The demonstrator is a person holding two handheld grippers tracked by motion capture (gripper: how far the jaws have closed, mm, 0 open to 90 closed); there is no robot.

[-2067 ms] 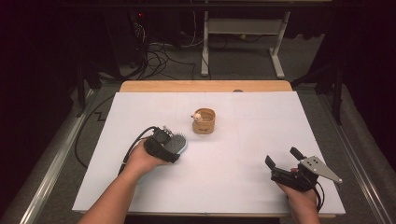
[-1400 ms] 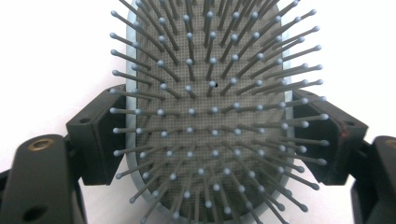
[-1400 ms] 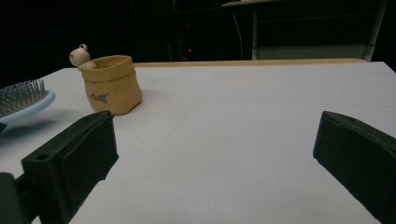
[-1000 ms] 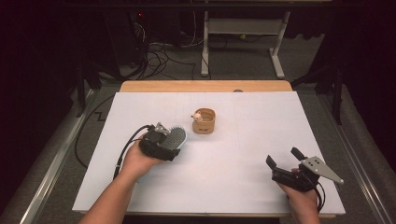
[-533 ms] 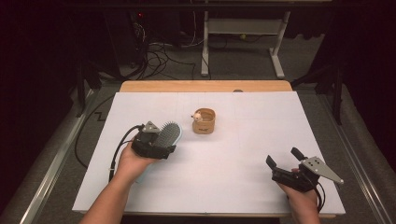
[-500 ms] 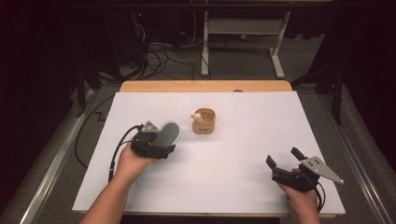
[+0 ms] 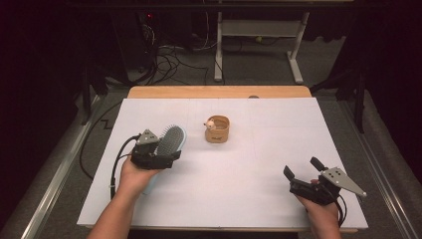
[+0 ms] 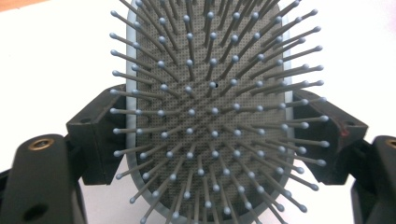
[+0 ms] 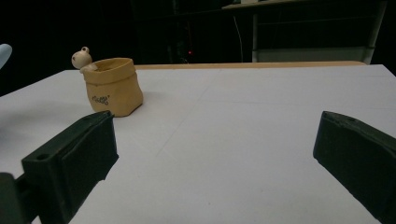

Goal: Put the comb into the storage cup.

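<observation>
A hairbrush (image 7: 171, 139) with a pale blue frame and grey bristles is gripped by my left gripper (image 7: 168, 155) above the left part of the white table (image 7: 259, 149). In the left gripper view the two black jaws press on both sides of the brush head (image 8: 210, 93), bristles facing the camera. The left gripper (image 8: 212, 140) is shut on it. At the front right my right gripper (image 7: 301, 167) rests low with its jaws wide apart and nothing between them (image 9: 215, 140).
A small tan sack-shaped pot (image 7: 217, 129) (image 9: 113, 86) with a little white figure on its rim (image 9: 81, 58) stands mid-table, toward the back. A wooden strip (image 7: 219, 92) runs along the far edge. Cables and a metal frame lie on the dark floor beyond.
My left hand has carried the hairbrush leftward, away from the pot, and tipped its bristled head up. The right hand and its gripper have stayed put.
</observation>
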